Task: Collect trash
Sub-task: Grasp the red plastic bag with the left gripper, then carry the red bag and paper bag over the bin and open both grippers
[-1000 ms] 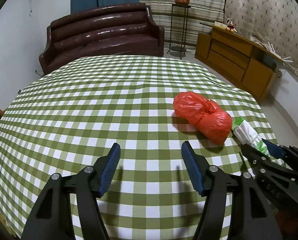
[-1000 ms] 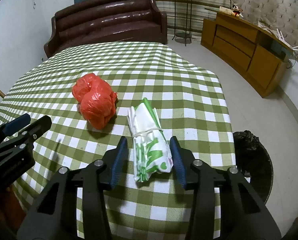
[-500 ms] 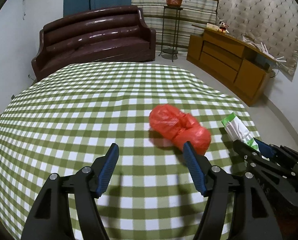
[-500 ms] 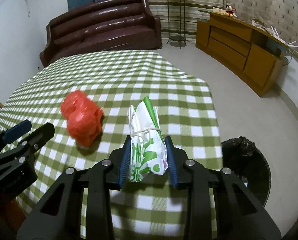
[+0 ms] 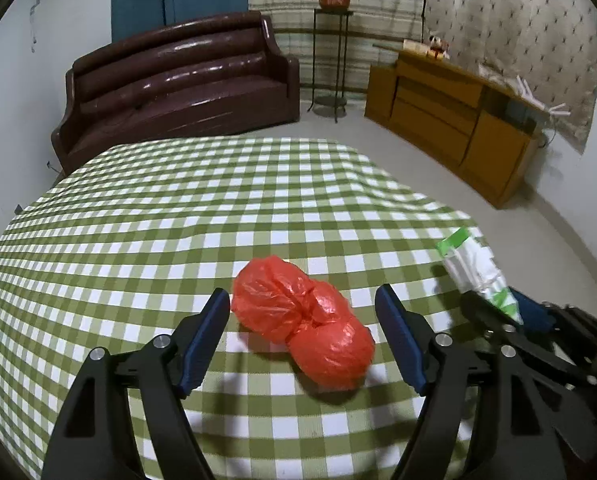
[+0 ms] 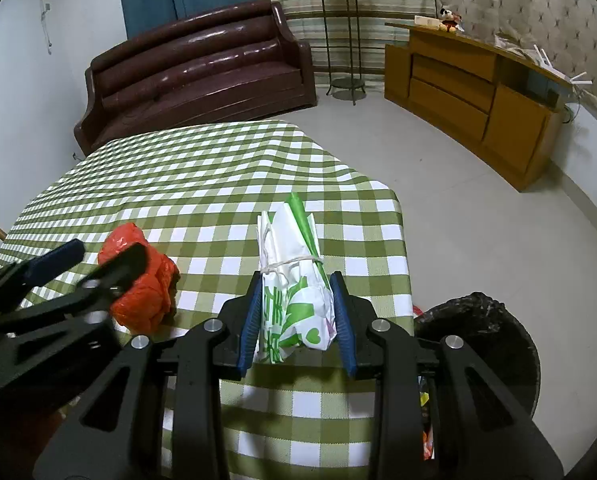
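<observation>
A crumpled red plastic bag (image 5: 306,332) lies on the green checked table (image 5: 178,220). My left gripper (image 5: 300,300) straddles it, its jaws opening, and the blue pads stand clear of the bag on both sides. My right gripper (image 6: 296,284) is shut on a white and green bag (image 6: 290,248) tied with a string, held a little above the cloth near the table's right edge. In the right wrist view the left gripper (image 6: 106,250) partly hides the red bag (image 6: 150,296). The left wrist view shows the right gripper (image 5: 498,304) and its bag (image 5: 474,264) at the right.
A bin lined with black plastic (image 6: 486,344) stands on the floor just right of the table's near corner. Beyond the table are a dark brown sofa (image 5: 178,88), a wooden cabinet (image 5: 458,120) and a plant stand (image 5: 334,52). Grey floor lies between.
My left gripper slid to the right until the red bag lay between its fingers, which spread wider. My right gripper closed on the white and green bag and carried it toward the table's right edge.
</observation>
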Available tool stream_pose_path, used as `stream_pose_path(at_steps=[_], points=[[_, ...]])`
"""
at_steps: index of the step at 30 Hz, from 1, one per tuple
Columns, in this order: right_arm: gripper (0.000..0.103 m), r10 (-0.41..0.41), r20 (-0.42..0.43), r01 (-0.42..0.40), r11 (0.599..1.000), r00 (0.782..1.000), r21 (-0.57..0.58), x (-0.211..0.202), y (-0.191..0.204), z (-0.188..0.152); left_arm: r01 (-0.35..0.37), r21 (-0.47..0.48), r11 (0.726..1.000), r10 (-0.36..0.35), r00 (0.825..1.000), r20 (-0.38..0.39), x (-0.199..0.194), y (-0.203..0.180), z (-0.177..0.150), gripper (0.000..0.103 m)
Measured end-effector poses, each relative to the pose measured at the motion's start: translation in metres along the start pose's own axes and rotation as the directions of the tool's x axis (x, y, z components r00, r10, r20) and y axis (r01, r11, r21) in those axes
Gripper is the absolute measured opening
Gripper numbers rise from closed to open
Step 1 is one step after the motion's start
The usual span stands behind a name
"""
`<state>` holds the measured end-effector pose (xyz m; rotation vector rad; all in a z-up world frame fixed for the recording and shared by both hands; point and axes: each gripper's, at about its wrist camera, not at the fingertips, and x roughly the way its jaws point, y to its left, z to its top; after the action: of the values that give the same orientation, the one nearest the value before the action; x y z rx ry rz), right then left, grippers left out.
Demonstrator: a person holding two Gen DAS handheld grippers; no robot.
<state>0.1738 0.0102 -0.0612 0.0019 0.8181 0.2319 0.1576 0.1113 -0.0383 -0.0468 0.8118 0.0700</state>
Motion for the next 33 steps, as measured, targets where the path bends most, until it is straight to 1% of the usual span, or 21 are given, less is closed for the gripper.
stream_pose_path(at_steps=[4,6,8,10,17,26,33], points=[[0.032,0.007,-0.003,-0.007,1.000,1.000,0.004,0.000,-0.002,-0.002,0.010,-0.004,1.000,-0.011,0.999,-0.041,0.010,0.002,-0.004,0.073],[0.032,0.010,-0.003,-0.010,1.000,1.000,0.005,0.000,-0.001,-0.003,0.018,-0.005,1.000,-0.018,0.999,-0.043,0.010,0.004,-0.006,0.067],[0.032,0.010,-0.003,-0.010,1.000,1.000,0.005,0.000,-0.002,-0.004,0.043,-0.001,0.999,-0.043,0.998,-0.040,0.008,0.005,-0.008,0.054],[0.032,0.012,-0.004,-0.012,1.000,1.000,0.004,-0.001,-0.003,-0.005,0.073,0.002,0.997,-0.072,0.997,-0.037,0.007,0.007,-0.010,0.046],[0.032,0.009,-0.003,-0.009,1.000,1.000,0.005,-0.007,-0.001,-0.014,0.090,0.031,0.995,-0.090,0.996,-0.012,-0.004,0.007,-0.019,0.034],[0.032,0.007,0.004,-0.007,1.000,1.000,0.011,-0.021,-0.001,-0.031,0.102,0.023,0.995,-0.101,0.995,-0.006,-0.019,0.015,-0.034,0.030],[0.032,-0.002,0.018,0.001,1.000,1.000,0.017,-0.041,-0.004,-0.044,0.126,0.032,0.992,-0.126,0.992,0.011,-0.039,0.009,-0.043,0.030]])
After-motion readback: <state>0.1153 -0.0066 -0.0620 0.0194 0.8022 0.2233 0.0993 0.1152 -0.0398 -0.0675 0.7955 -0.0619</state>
